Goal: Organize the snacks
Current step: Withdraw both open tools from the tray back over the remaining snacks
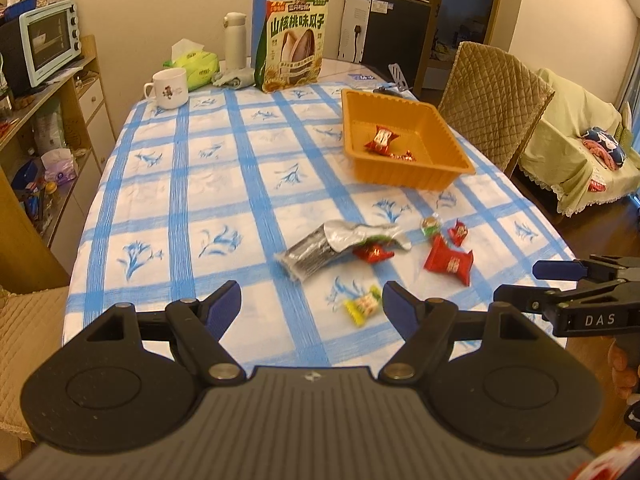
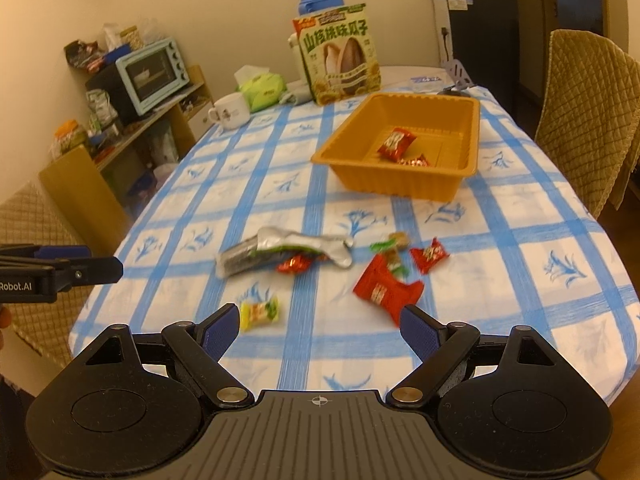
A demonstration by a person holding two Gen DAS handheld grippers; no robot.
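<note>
Blue-checked white tablecloth (image 1: 208,200), orange tray (image 1: 404,168), red wrappers (image 1: 448,266), perhaps yellow-green candy (image 1: 362,304).

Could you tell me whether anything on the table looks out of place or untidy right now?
Yes. A torn-open silver wrapper lies crumpled mid-table, with several wrapped candies scattered loose around it, while only a couple of red candies sit in the orange tray. Nothing looks spilled or broken.

1. Warm light fell on plain cream walls (image 1: 160,0).
2. A wooden shelf unit (image 1: 86,92) stood left of the counter (image 1: 192,184), carrying a pale-blue toaster oven (image 1: 50,40).
3. Quilted chairs (image 1: 496,92) flanked it; beyond sat what seemed a covered sofa (image 1: 568,160).
</note>
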